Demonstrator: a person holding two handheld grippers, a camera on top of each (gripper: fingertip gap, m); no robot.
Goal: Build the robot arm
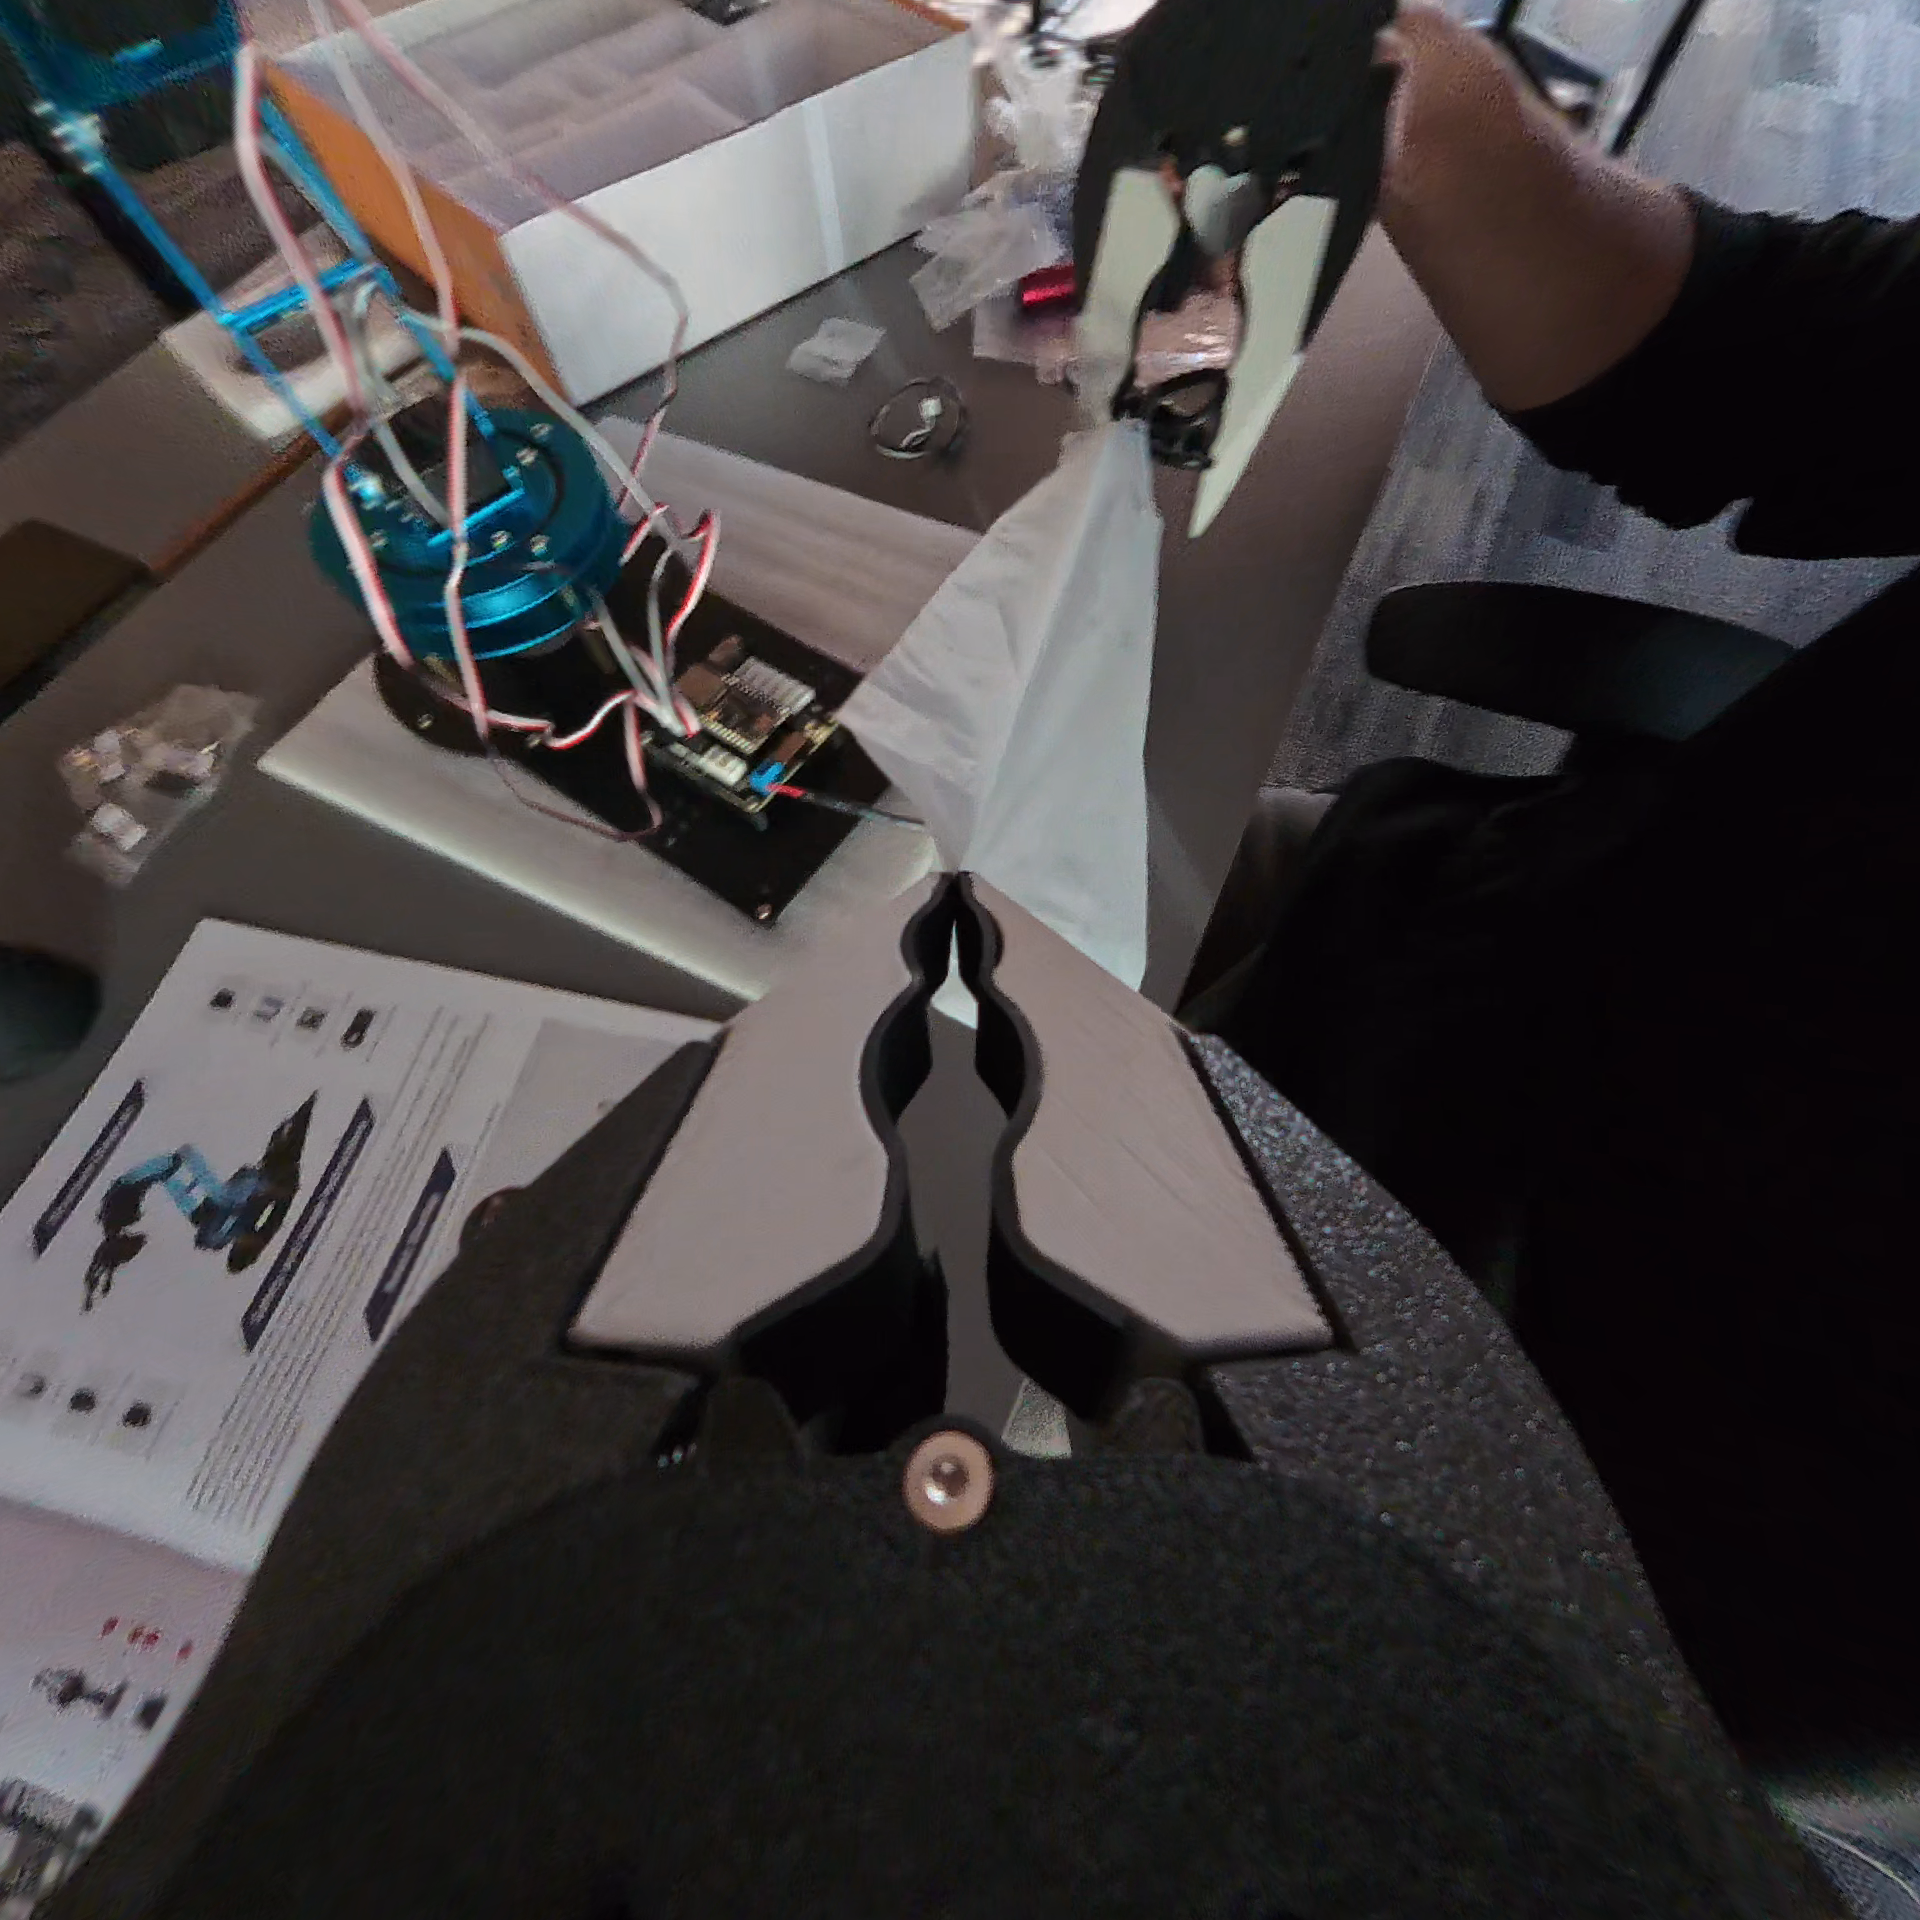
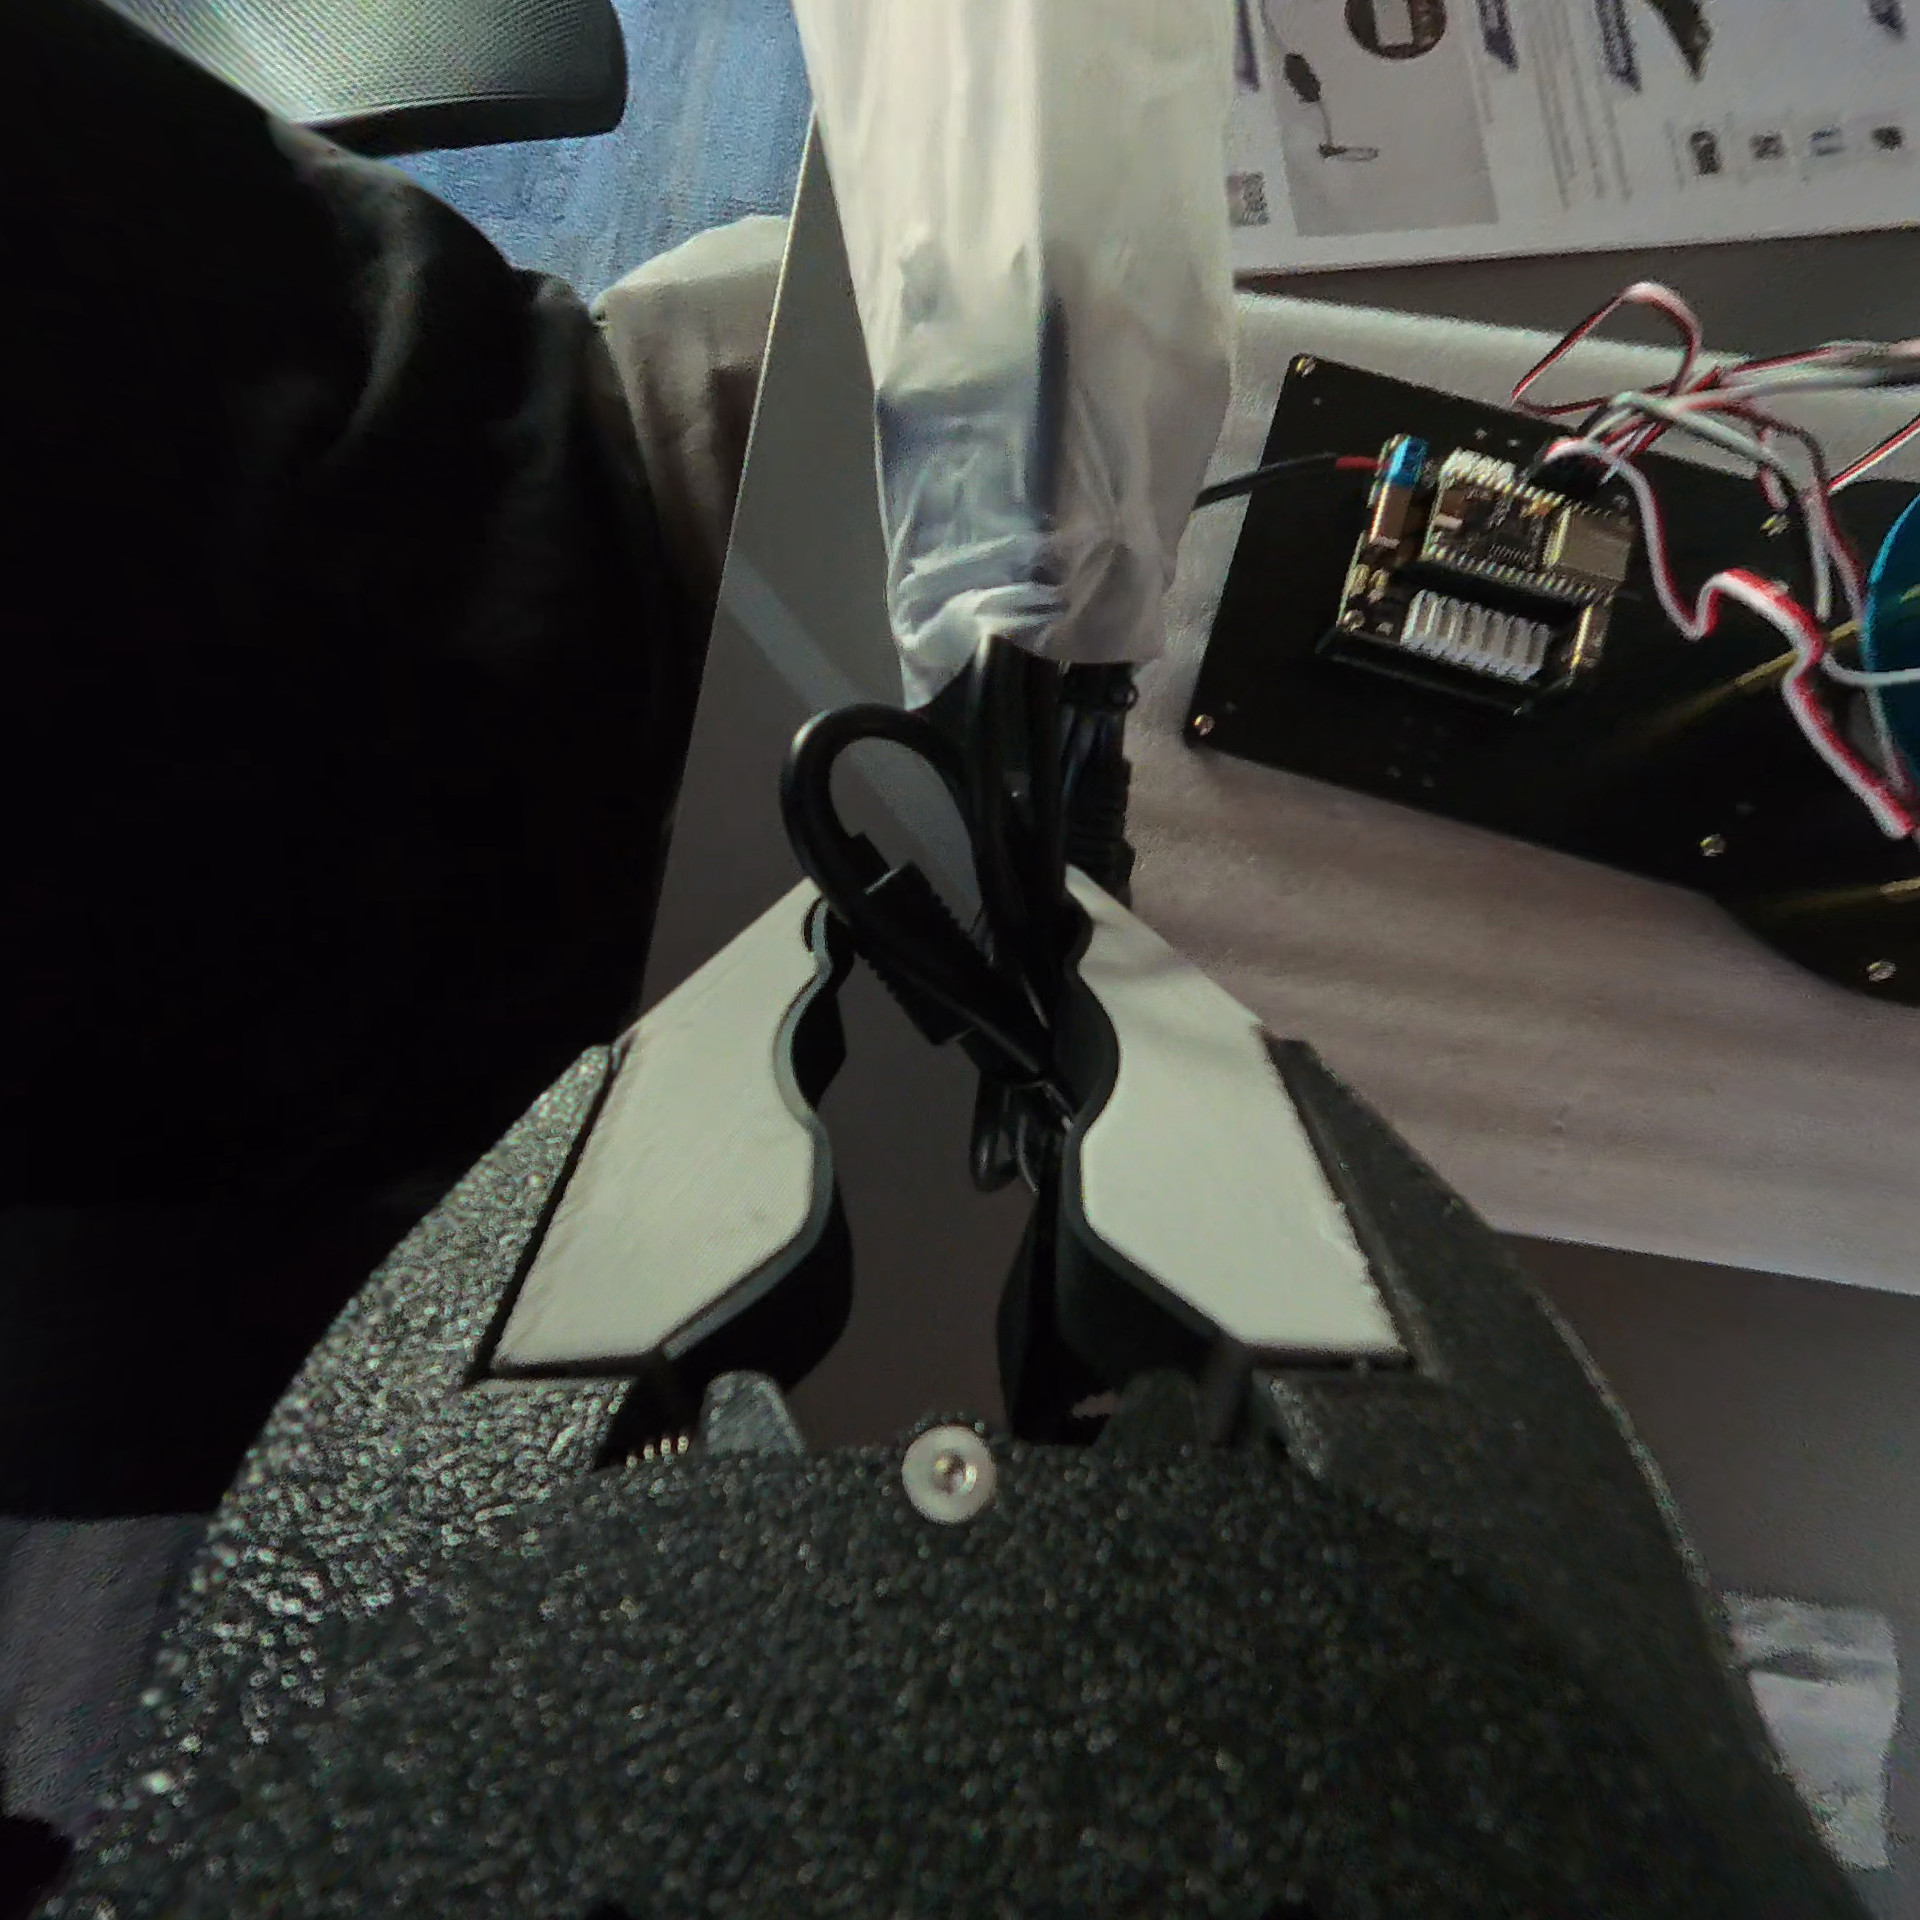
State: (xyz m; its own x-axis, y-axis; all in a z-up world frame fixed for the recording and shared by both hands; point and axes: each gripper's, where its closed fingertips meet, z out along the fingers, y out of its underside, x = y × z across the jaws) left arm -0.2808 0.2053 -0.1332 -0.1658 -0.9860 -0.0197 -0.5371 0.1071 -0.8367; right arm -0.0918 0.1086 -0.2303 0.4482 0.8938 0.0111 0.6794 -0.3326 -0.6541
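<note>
My left gripper (image 1: 961, 883) is shut on the near end of a white translucent plastic bag (image 1: 1039, 675), which stretches up and away to the right gripper (image 1: 1174, 436). In the right wrist view, my right gripper (image 2: 956, 894) is shut on a coiled black cable (image 2: 935, 977) that sticks out of the bag's mouth (image 2: 1018, 364). In the left wrist view the cable (image 1: 1174, 410) shows as a dark bundle between the right gripper's fingers. Both grippers are held above the table's near edge.
A blue robot arm (image 1: 468, 551) with red and white wires stands on a black baseplate with a circuit board (image 1: 748, 727), also in the right wrist view (image 2: 1475, 561). A printed sheet (image 1: 260, 1195), a white box (image 1: 727, 187) and small parts bags (image 1: 145, 769) lie on the grey table. A chair armrest (image 1: 1558, 644) is at right. About 25 cm separates my left fingertips from my right.
</note>
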